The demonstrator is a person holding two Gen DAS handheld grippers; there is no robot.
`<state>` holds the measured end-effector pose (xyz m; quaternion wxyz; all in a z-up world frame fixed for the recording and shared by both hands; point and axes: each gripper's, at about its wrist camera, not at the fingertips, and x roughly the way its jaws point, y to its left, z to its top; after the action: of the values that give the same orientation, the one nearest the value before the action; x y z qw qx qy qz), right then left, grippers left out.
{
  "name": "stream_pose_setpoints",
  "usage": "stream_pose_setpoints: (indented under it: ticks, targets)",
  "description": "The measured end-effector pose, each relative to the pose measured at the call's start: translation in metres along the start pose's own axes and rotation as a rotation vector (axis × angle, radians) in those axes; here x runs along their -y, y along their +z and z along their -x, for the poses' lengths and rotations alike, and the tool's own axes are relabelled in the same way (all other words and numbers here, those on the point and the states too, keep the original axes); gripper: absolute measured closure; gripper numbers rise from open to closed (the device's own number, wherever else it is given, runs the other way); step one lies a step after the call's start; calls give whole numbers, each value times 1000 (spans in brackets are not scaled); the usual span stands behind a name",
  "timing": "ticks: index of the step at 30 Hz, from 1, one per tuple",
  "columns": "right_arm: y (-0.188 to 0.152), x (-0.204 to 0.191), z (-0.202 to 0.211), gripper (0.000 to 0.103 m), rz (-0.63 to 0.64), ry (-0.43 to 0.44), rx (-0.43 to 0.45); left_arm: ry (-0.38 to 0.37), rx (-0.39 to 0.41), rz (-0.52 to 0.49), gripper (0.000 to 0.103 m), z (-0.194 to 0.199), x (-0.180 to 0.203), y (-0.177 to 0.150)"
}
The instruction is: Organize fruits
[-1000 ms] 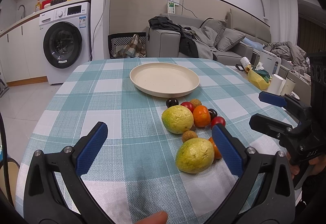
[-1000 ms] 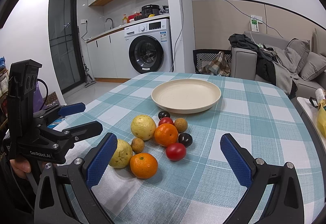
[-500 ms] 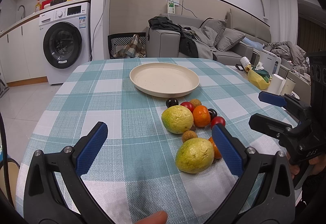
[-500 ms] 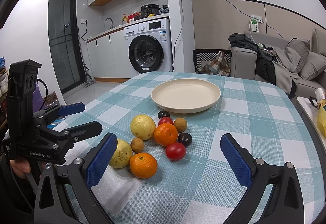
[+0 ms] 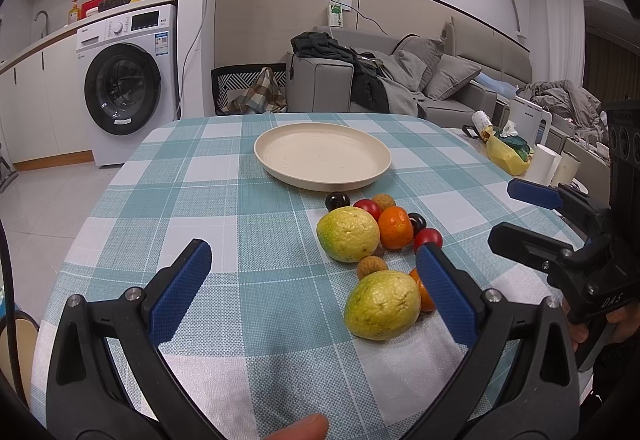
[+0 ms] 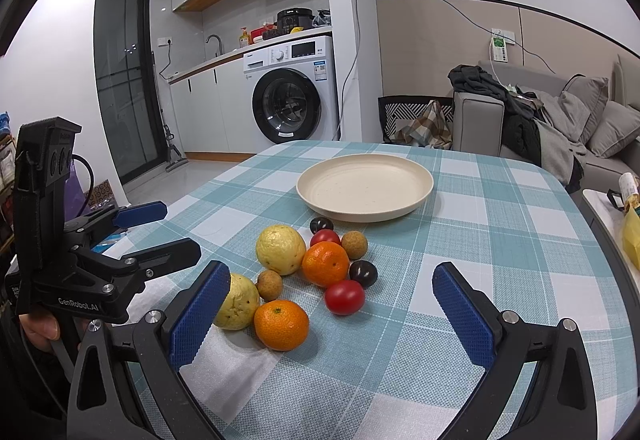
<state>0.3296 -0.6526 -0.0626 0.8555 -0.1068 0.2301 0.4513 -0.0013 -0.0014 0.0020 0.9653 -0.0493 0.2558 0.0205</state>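
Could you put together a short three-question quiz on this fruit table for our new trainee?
1. True or false: the cream plate already holds fruit.
2. How many oranges lie on the checked tablecloth?
3. Which fruit lies nearest the left tool: A) red tomato, B) nearer yellow-green guava, C) dark plum?

Key: 1. False, it is bare. 2. Two. 3. B. Both the left tool and the right tool are open and hold nothing.
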Motion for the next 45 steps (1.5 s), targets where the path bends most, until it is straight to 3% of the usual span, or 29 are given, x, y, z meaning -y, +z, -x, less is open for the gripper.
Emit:
stream_pose_setpoints:
  ticks: [28,37,45]
  targets:
    - [-2,0,-1,0,-4,-6,-12,0,-2,-2,1,-1,0,0]
    - [-4,4,-20,0,-14,-50,-109,3,-47,4,1,-12,-4,-4]
    - [-8,1,-28,0,2,-14,-199,-15,-120,-33,1,-23,6,-7]
